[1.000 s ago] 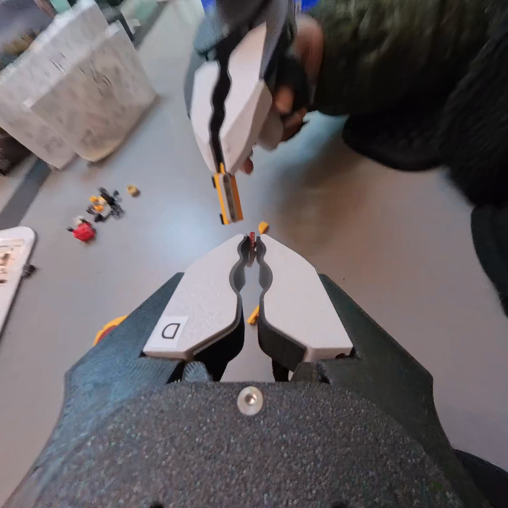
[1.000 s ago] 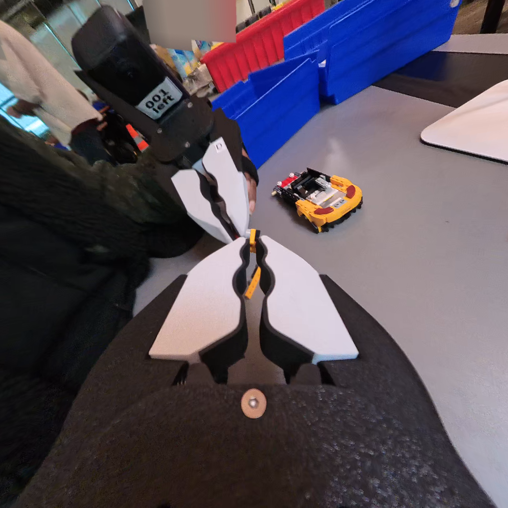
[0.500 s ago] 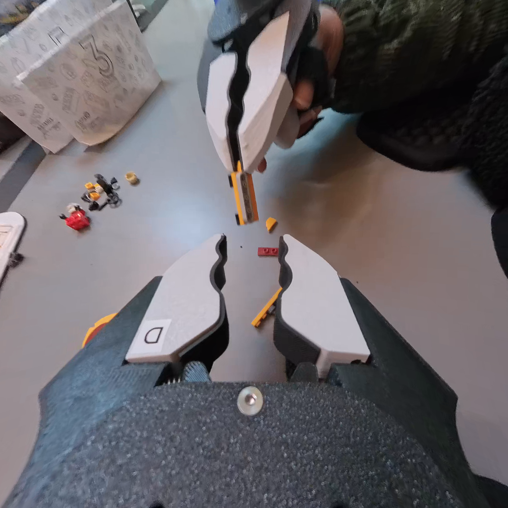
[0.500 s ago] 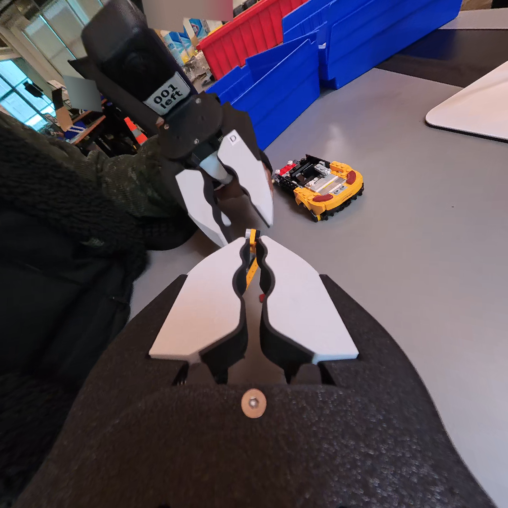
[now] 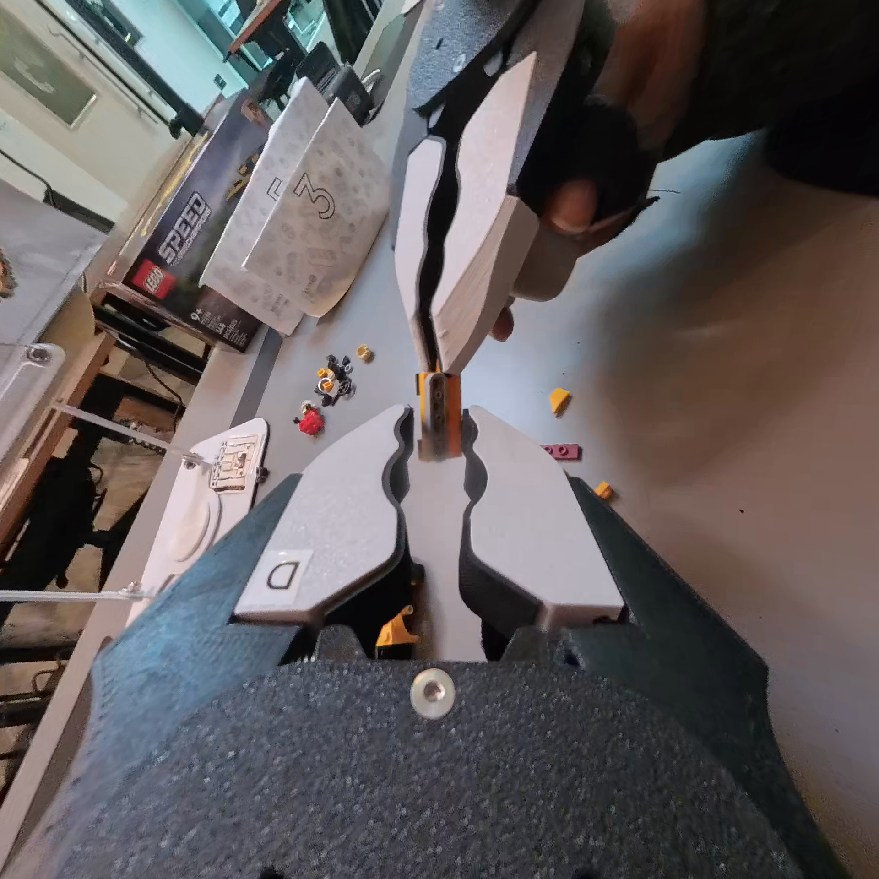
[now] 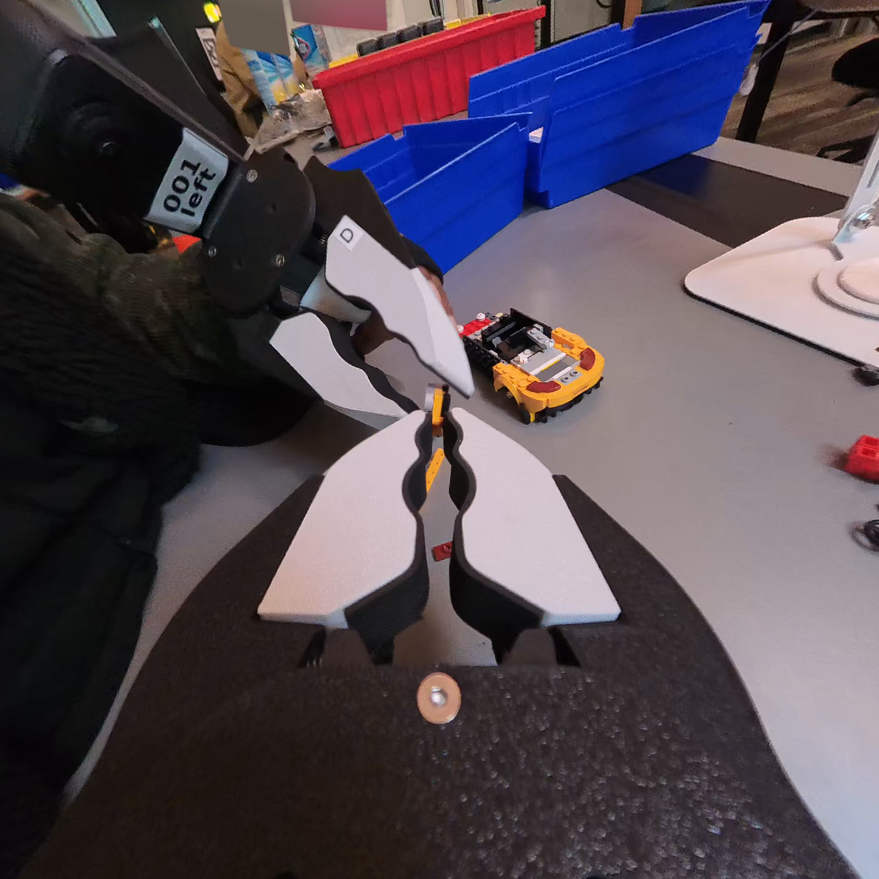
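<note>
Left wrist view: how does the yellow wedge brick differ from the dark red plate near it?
The yellow wedge brick is sloped and smooth; the dark red plate is flat, with two studs showing. The wedge is compact; the plate is long and thin. Both lie loose on the grey table.

The tabletop [image 6: 666, 475] is plain matte grey. On it the brick-built toy car [image 6: 537, 361] is yellow-orange with a black frame, light grey centre plates, dark red curved pieces at its near end and a red patch at its far end. Behind the car stand bright blue bins [image 6: 618, 119], and behind those a red bin [image 6: 418, 81]. Right of the car lies a white base plate [image 6: 742, 285], and nearer a small red brick [image 6: 863, 456]. Each hand-held gripper [image 6: 437, 414] has pale grey fingers [image 6: 366, 513] edged with black pads on a speckled black body. The piece [image 5: 440, 418] pinched between them is orange and grey.
</note>
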### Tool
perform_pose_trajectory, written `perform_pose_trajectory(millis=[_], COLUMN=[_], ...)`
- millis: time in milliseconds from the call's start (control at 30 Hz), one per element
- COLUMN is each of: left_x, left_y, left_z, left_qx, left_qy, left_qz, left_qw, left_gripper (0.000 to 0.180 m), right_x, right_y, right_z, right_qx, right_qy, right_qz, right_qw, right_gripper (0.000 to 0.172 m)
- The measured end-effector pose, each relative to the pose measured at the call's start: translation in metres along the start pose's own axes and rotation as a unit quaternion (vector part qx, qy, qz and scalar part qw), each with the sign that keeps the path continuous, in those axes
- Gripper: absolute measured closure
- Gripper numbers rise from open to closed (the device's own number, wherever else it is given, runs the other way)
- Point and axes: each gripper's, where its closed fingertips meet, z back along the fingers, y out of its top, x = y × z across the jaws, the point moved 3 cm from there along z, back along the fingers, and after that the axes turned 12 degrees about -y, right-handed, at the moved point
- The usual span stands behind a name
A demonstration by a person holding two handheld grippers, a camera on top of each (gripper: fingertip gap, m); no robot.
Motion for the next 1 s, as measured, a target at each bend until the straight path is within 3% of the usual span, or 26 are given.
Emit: perform_pose_trajectory(millis=[167,400,600,667,767,833,900,967,1000], left_x=[0.0,0.004,0.017,0.027,0.034,0.025,0.01,0.0,-0.002], left_y=[0.004,0.02,0.04,0.053,0.059,0.05,0.039,0.03,0.026], left_z=[0.002,0.013,0.024,0.029,0.027,0.029,0.03,0.03,0.028], left_qx=[0.015,0.066,0.129,0.175,0.166,0.167,0.162,0.169,0.171], left_qy=[0.009,0.005,-0.038,-0.067,-0.069,-0.073,-0.062,-0.062,-0.069], left_qz=[-0.019,-0.045,-0.056,-0.063,-0.087,-0.052,-0.008,0.035,0.058], left_qw=[1.0,0.997,0.989,0.98,0.98,0.982,0.985,0.983,0.981], left_gripper=[0.166,0.167,0.169,0.17,0.17,0.169,0.169,0.168,0.167], right_x=[-0.002,-0.01,-0.022,-0.015,-0.014,-0.011,0.009,0.026,0.025], right_y=[0.003,0.012,0.016,0.015,0.015,0.011,0.0,-0.021,-0.032], right_z=[0.002,0.012,0.024,0.021,0.021,0.016,0.008,0.005,0.002], right_qx=[0.013,0.033,0.042,0.042,0.048,0.031,-0.003,-0.066,-0.099], right_qy=[0.0,0.076,0.207,0.213,0.244,0.183,0.052,-0.046,-0.058], right_qz=[0.015,-0.04,-0.129,-0.169,-0.203,-0.147,-0.053,0.074,0.12], right_qw=[1.0,0.996,0.969,0.962,0.947,0.972,0.997,0.994,0.986], right_gripper=[0.168,0.167,0.167,0.168,0.168,0.168,0.168,0.166,0.163])
